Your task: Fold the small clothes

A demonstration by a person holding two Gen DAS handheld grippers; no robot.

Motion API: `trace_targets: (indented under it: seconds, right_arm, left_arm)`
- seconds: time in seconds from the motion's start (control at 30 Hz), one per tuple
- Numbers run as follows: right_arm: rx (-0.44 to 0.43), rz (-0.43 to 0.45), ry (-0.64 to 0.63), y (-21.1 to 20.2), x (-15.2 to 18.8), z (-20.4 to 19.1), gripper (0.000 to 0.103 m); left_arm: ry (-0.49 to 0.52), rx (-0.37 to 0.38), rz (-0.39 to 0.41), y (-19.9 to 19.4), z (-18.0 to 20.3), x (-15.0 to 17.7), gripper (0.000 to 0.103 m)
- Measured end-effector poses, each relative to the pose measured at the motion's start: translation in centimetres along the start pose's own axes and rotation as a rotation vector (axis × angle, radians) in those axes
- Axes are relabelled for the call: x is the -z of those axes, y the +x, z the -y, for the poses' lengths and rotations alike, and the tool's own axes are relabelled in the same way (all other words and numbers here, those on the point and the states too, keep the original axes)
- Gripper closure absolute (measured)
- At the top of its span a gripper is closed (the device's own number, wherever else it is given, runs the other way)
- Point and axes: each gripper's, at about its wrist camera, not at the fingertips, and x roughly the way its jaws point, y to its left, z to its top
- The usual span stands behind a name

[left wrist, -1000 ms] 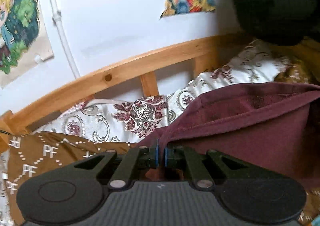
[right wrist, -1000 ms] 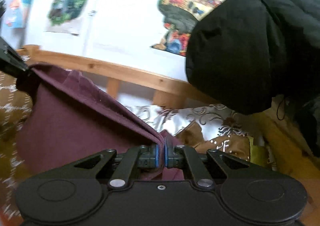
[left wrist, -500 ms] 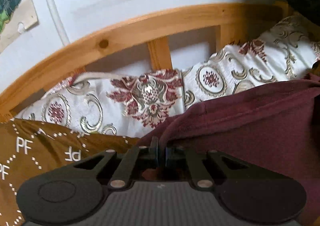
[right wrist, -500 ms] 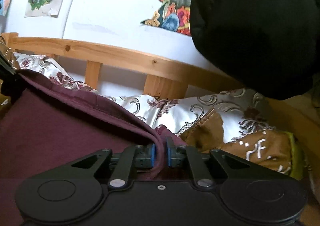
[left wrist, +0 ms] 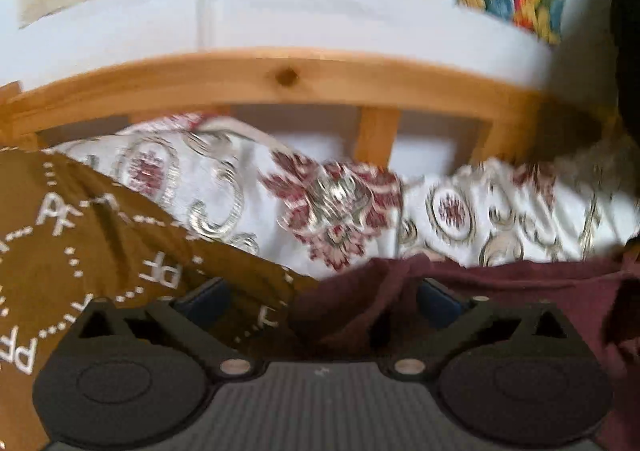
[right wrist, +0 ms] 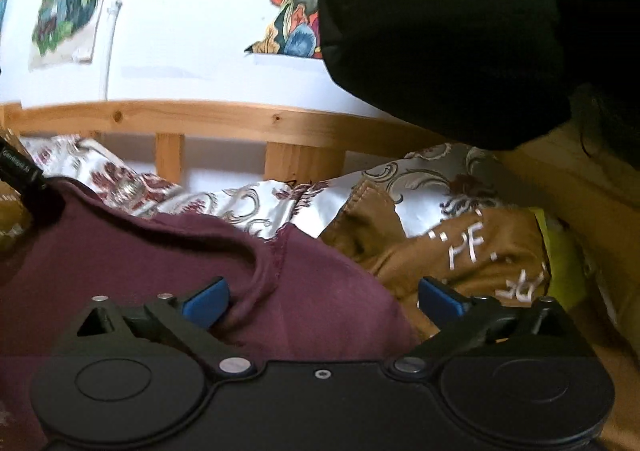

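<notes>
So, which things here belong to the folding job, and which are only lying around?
Belong to the job:
- maroon garment
- left gripper, jaws opening, garment edge loose between them
- right gripper, jaws opening, garment between them

Just lying about:
- brown blanket
- floral cloth
- wooden bed frame
- wall posters
- black jacket

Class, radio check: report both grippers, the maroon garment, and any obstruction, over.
Left gripper and right gripper opening, nothing pinched. Maroon cotton garment lies slack on the brown patterned bedspread, its edge between the fingers. Black padded bundle looms at the right, off the cloth.
</notes>
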Motion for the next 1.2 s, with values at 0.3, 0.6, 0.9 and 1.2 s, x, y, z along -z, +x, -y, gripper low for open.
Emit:
trace_targets:
  seconds: [0.3,0.6,0.9,1.2]
  right_arm:
    - [-0.055,-0.036,-0.162,0.1,2.5,-3.0,0.005]
    - [-0.021,-0.01,-0.228,2.1,3.1,-3.9,0.042]
    - [0.005,0.055,0.075,1.6,1.5,0.5,0.097]
    - [0.101,-0.019,0.218,1.6,1.8,3.4,0.078]
  left_arm:
    - [-0.011,-0.044,-0.018,-2.8,-2.5,5.1,0.001]
    - [-0.009,-0.06,-0.1,-3.3,-2.0,10.2,0.001]
    - [-0.003,-0.071,-0.104,-4.1,-1.9,11.0,0.001]
    - [0.076,-0.181,-0.13,-3.0,-0.7,11.1,0.001]
